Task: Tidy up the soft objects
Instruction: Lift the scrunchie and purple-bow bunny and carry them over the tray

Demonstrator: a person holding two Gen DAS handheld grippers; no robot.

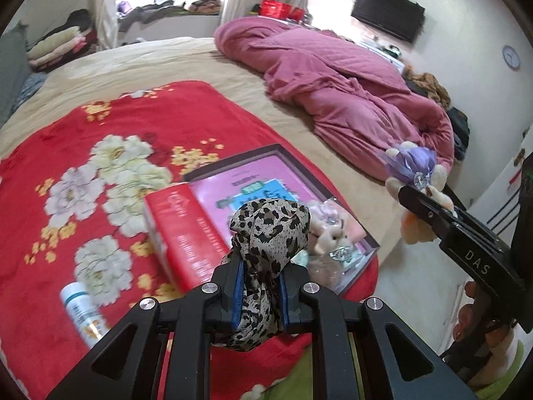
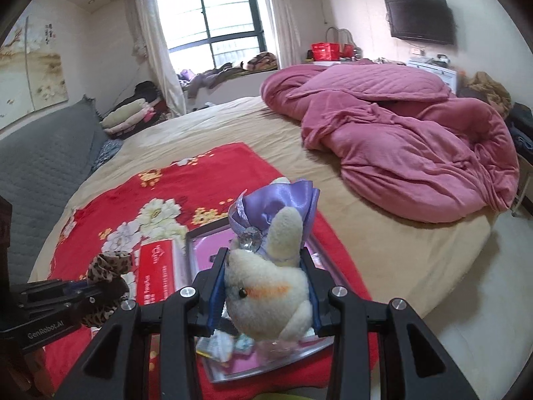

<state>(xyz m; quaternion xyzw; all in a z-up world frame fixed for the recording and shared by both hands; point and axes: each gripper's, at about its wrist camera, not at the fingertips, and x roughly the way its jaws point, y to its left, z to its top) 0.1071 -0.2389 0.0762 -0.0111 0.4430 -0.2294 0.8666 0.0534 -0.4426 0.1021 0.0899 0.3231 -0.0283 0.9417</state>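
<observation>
Carrying both picks: left gripper (image 1: 259, 295) is clamping the leopard scarf (image 1: 266, 230), right gripper (image 2: 265, 295) the plush rabbit (image 2: 266, 296); neither placed, more plush is sitting in the tray (image 1: 233, 163).

A wide bed (image 2: 383, 233) with a beige sheet carries a red flowered blanket (image 1: 133, 126) near its front edge, and a crumpled pink quilt (image 2: 416, 140) lies on its right side.
</observation>
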